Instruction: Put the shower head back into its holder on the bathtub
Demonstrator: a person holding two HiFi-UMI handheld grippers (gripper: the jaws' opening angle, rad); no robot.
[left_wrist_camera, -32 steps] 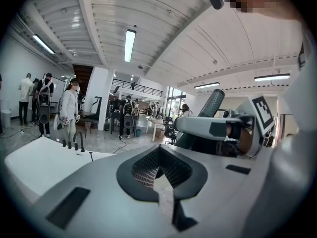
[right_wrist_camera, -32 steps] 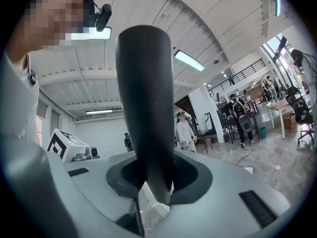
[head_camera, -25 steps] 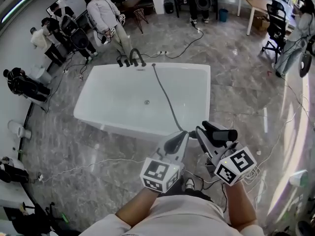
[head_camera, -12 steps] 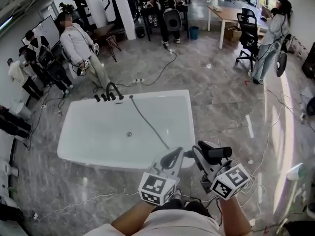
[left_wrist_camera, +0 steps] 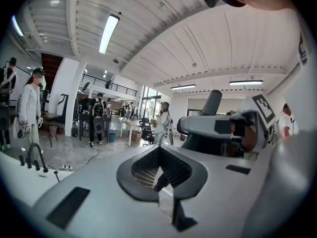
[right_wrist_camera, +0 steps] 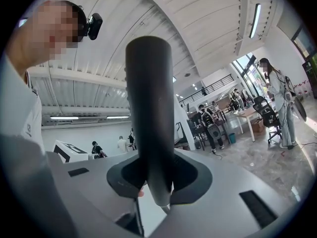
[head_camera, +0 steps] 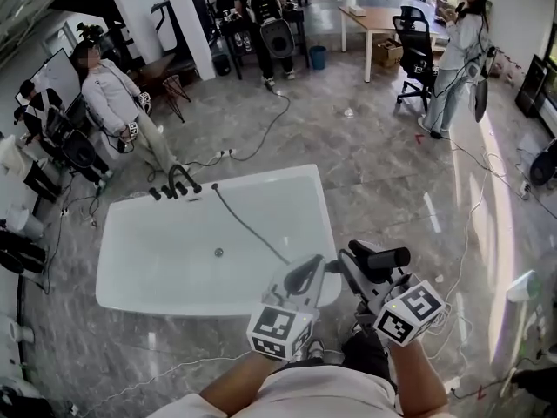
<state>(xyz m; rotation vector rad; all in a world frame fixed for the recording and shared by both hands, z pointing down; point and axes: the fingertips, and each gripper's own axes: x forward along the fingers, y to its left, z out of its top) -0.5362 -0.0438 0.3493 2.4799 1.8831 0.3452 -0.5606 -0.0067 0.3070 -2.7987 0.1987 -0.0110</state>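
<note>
Gripped the shower head [head_camera: 387,258] crosswise in the right tool [head_camera: 355,266], long axis level and pointing right, away from the bathtub [head_camera: 130,273]. Held the left tool [head_camera: 309,270] closed and empty, just beside it and nearer the rim. Judged the holder to sit among the dark fittings [head_camera: 174,184] at the far-left rim, well apart, hose [head_camera: 248,225] trailing back that way.

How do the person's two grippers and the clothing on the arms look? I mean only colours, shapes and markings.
The left gripper and the right gripper look alike: smooth light grey bodies that narrow toward dark, finely ribbed jaw pads. Each carries a cube with black square markers on white faces. The person wears a white top, and no sleeves cover the forearms.
</note>
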